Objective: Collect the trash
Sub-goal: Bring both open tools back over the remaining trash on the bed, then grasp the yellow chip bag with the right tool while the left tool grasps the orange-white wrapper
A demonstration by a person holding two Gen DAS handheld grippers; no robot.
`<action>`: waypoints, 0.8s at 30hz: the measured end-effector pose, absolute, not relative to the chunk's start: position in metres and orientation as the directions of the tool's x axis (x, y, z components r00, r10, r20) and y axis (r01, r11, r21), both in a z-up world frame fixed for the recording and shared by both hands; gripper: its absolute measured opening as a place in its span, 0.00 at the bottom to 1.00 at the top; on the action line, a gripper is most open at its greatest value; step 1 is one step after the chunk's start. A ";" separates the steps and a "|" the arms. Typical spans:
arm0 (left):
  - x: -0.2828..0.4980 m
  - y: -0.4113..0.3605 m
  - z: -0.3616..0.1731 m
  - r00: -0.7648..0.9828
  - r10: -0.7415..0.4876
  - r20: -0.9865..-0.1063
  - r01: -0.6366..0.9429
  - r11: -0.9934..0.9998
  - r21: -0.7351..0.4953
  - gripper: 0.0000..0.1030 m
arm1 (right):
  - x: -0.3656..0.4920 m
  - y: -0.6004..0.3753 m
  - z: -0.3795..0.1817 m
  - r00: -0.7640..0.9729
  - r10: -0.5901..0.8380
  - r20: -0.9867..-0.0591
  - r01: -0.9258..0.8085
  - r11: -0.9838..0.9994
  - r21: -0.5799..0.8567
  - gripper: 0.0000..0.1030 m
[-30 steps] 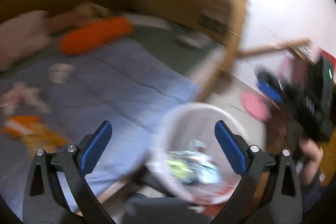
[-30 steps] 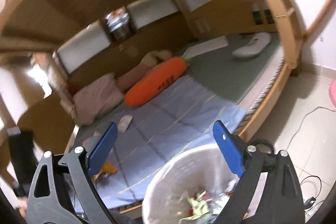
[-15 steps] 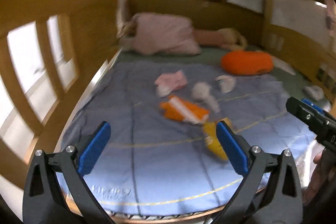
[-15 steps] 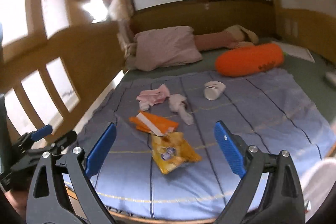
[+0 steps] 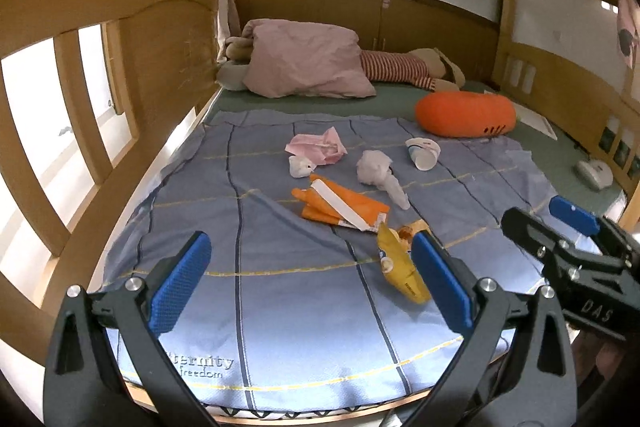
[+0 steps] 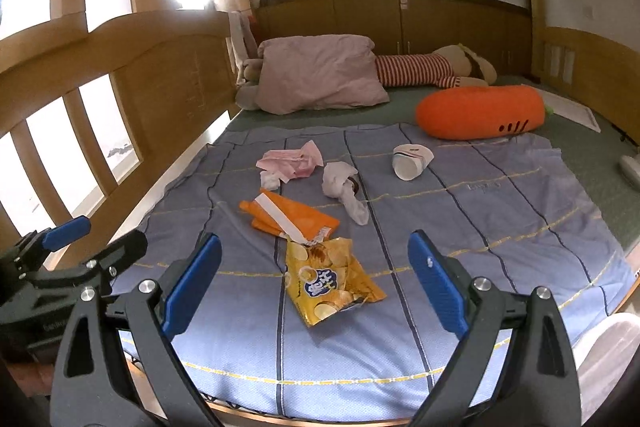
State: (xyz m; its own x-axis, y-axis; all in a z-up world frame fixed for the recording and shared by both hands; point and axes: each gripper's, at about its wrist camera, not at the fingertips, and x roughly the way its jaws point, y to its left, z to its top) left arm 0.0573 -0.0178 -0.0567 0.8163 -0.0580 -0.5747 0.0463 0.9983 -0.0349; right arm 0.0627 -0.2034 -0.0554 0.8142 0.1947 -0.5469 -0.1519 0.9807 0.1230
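Observation:
Trash lies scattered on a blue bedsheet (image 5: pixel 304 307). A yellow chip bag (image 6: pixel 328 279) (image 5: pixel 400 267) lies nearest, with an orange wrapper (image 6: pixel 288 215) (image 5: pixel 340 205) just behind it. Farther back are a white crumpled tissue (image 6: pixel 340 183) (image 5: pixel 376 169), a pink wrapper (image 6: pixel 290 161) (image 5: pixel 318 147) and a paper cup (image 6: pixel 412 161) (image 5: pixel 423 153) on its side. My left gripper (image 5: pixel 310 287) is open and empty above the sheet's near edge. My right gripper (image 6: pixel 314 287) is open and empty, with the chip bag between its fingers in view, lying on the sheet.
A pink pillow (image 6: pixel 320 75), a striped plush toy (image 6: pixel 416 69) and an orange carrot cushion (image 6: pixel 480 111) lie at the head of the bed. A wooden slatted rail (image 5: pixel 80 115) runs along the left. The white bin's rim (image 6: pixel 608 347) shows at lower right.
Both views swung from the white trash bin on the floor over to the bed. Since half a second ago both grippers have come slightly closer to the trash.

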 end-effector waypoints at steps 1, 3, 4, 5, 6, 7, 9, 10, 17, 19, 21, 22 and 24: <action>0.057 -0.017 -0.057 0.814 -0.060 -0.577 0.047 0.998 -0.038 0.97 | 0.063 -0.204 -0.055 0.815 0.194 -0.547 -0.149 0.981 0.127 0.90; 0.057 -0.016 -0.057 0.810 -0.066 -0.582 0.046 0.998 -0.049 0.97 | 0.062 -0.206 -0.055 0.816 0.193 -0.545 -0.145 0.981 0.131 0.90; 0.057 -0.015 -0.057 0.809 -0.069 -0.584 0.047 0.998 -0.053 0.97 | 0.063 -0.206 -0.056 0.816 0.192 -0.545 -0.143 0.981 0.132 0.90; 0.057 -0.016 -0.057 0.810 -0.067 -0.583 0.046 0.998 -0.052 0.97 | 0.064 -0.206 -0.057 0.816 0.193 -0.545 -0.143 0.981 0.132 0.90; 0.057 -0.015 -0.057 0.810 -0.068 -0.582 0.047 0.998 -0.051 0.97 | 0.064 -0.205 -0.057 0.815 0.193 -0.546 -0.144 0.981 0.132 0.90; 0.057 -0.016 -0.057 0.811 -0.068 -0.581 0.049 0.998 -0.048 0.97 | 0.064 -0.205 -0.057 0.814 0.193 -0.548 -0.144 0.981 0.132 0.90; 0.058 -0.016 -0.057 0.811 -0.068 -0.582 0.050 0.998 -0.048 0.97 | 0.064 -0.206 -0.056 0.816 0.192 -0.546 -0.141 0.981 0.134 0.90; 0.058 -0.016 -0.057 0.810 -0.068 -0.583 0.049 0.998 -0.049 0.97 | 0.064 -0.206 -0.056 0.816 0.193 -0.545 -0.140 0.980 0.138 0.90; 0.068 -0.015 -0.069 0.802 -0.059 -0.594 0.045 0.998 -0.038 0.97 | 0.082 -0.210 -0.068 0.801 0.186 -0.570 -0.110 0.980 0.164 0.90; 0.081 -0.012 -0.080 0.782 -0.044 -0.621 0.034 0.999 -0.028 0.97 | 0.098 -0.211 -0.076 0.773 0.191 -0.605 -0.093 0.977 0.189 0.90; 0.094 -0.006 -0.088 0.765 -0.030 -0.643 0.010 0.999 -0.036 0.97 | 0.114 -0.213 -0.086 0.738 0.207 -0.642 -0.075 0.971 0.227 0.90; 0.099 -0.004 -0.091 0.759 -0.022 -0.651 -0.005 0.999 -0.040 0.97 | 0.123 -0.214 -0.093 0.710 0.220 -0.669 -0.064 0.966 0.250 0.90; 0.108 0.001 -0.094 0.750 -0.016 -0.662 -0.022 0.999 -0.049 0.97 | 0.146 -0.212 -0.111 0.622 0.254 -0.741 -0.041 0.955 0.293 0.90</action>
State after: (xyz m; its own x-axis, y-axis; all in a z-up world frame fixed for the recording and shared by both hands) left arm 0.1084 0.0008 -0.0943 0.7497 -0.0157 -0.6616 -0.0223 0.9986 -0.0489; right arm 0.1456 -0.2123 -0.1114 0.6218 0.2541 -0.7408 -0.0406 0.9551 0.2935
